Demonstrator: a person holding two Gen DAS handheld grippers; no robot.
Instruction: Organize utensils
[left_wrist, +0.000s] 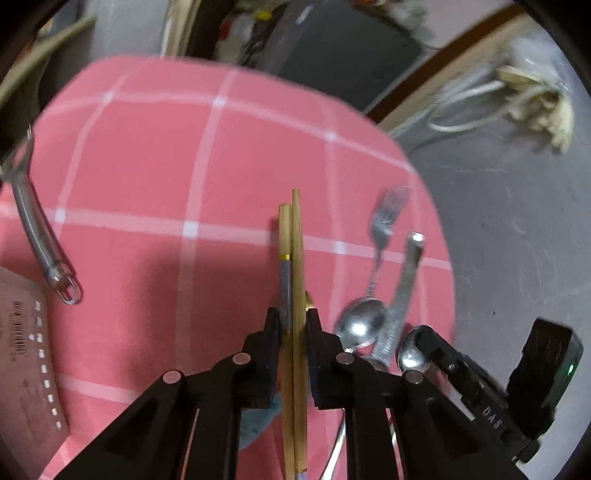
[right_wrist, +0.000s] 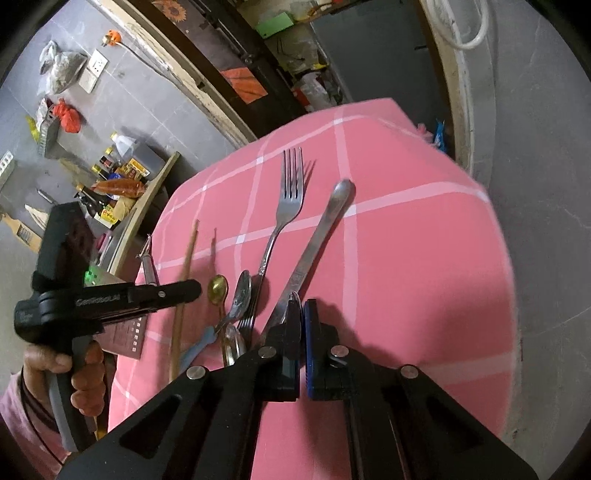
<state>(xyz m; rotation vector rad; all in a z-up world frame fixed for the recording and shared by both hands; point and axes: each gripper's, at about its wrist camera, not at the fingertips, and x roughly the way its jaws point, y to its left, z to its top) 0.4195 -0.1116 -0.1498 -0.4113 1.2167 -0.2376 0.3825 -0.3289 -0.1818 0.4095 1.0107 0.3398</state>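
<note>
In the left wrist view my left gripper (left_wrist: 293, 321) is shut on a pair of wooden chopsticks (left_wrist: 295, 236), which point away over the pink checked cloth (left_wrist: 147, 166). In the right wrist view that gripper (right_wrist: 194, 288) is seen side-on, with a hand around its grip. My right gripper (right_wrist: 302, 314) is shut on the bowl end of a long steel spoon (right_wrist: 321, 229), whose handle lies on the cloth pointing away. A fork (right_wrist: 290, 199) lies just left of that spoon. The right gripper (left_wrist: 419, 334) sits close to the right of the chopsticks.
A gold spoon (right_wrist: 218, 288), a steel spoon (right_wrist: 242, 291) and a blue-handled utensil (right_wrist: 199, 343) lie between the grippers. At the left are a metal handle (left_wrist: 37, 229) and a printed card (left_wrist: 26, 350). The table edge (left_wrist: 436, 206) drops to grey floor on the right.
</note>
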